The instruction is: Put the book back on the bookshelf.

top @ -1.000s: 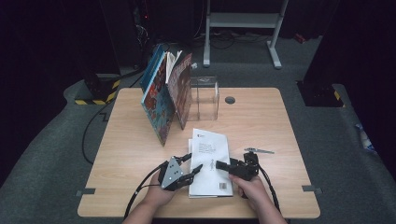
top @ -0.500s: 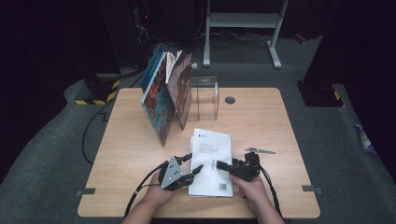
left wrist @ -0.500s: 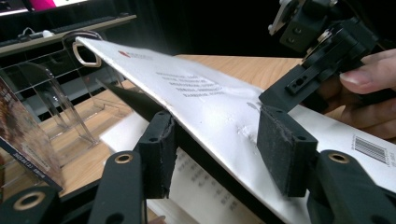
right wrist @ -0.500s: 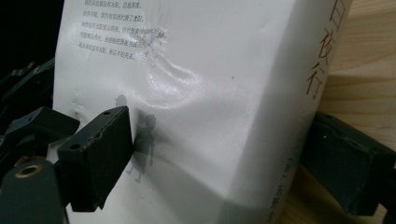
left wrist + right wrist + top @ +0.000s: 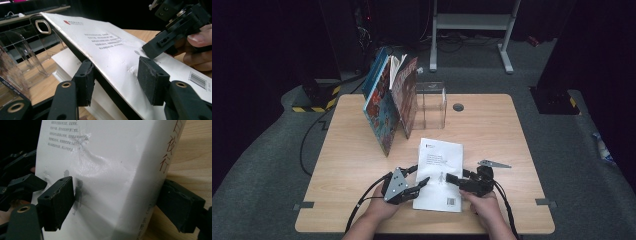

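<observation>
1. High view: one light wooden table (image 5: 492,130) bears one white paperback book (image 5: 439,172) lying flat near its near edge, printed text and a barcode facing up. At the far left of the table stand three colourful picture books (image 5: 389,107), leaning together with the right one spread open; their exact number is hard to settle. Just right of them stands one clear acrylic rack (image 5: 432,102), and beyond that one small round hole (image 5: 458,107) is set in the tabletop.
2. Same view: two hands come in from the near edge. The left gripper (image 5: 421,184) points at the white book's left edge; the right gripper (image 5: 453,178) reaches over its near right part. One grey three-cornered plate (image 5: 493,163) juts out to the right of the right gripper. The dark floor beyond the table is hard to read.
3. Left gripper view: the jaws stand apart, one under and one over the lifted white cover, with a gap at both pads, so nothing is clamped. The page block lies below. The right gripper's black pad presses the cover farther off, fingers (image 5: 200,47) behind it.
4. Right gripper view: the jaws straddle the book's thickness, one pad against the dented cover, the other near the spine with red characters; firm contact there cannot be told. The book's far end is cut off.
</observation>
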`<state>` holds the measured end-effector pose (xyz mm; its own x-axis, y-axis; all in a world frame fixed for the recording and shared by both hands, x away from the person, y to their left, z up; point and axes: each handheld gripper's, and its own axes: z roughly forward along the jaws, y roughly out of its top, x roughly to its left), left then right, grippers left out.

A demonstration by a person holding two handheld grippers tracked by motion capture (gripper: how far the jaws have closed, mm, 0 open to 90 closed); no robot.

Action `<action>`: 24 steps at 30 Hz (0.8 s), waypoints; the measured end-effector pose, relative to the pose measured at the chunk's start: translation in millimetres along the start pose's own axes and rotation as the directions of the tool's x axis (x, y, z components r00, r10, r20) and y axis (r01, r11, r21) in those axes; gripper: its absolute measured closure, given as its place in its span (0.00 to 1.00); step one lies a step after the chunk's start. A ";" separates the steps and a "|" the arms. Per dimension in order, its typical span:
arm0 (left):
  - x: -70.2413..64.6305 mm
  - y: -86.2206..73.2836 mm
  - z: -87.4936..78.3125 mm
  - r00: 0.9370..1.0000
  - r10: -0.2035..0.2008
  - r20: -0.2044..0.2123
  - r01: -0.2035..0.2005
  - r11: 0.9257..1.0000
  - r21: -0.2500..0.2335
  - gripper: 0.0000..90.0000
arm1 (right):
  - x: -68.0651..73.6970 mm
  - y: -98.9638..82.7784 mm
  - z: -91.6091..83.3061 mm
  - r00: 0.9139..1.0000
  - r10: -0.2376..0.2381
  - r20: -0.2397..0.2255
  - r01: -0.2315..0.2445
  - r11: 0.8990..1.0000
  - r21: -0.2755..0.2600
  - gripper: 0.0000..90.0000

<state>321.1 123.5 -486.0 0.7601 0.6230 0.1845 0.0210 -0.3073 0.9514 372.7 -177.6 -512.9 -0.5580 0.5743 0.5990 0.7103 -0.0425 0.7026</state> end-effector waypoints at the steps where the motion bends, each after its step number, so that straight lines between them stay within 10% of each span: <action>1: 0.5 -0.2 0.4 1.000 -0.005 -0.001 0.005 1.000 0.002 0.54 | 0.1 -0.4 -0.8 1.000 -0.005 0.002 0.005 1.000 -0.004 0.19; 24: 3.7 -2.8 3.4 0.994 -0.107 0.018 0.106 0.993 0.052 0.54 | 13.1 -7.3 -13.0 0.994 -0.079 0.069 0.084 0.994 -0.070 0.27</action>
<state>326.1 124.3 -488.8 0.7651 0.6393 0.0773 0.1353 -0.2769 0.9513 354.6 -180.5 -505.2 -0.5813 0.6311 0.5136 0.6291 -0.0517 0.7756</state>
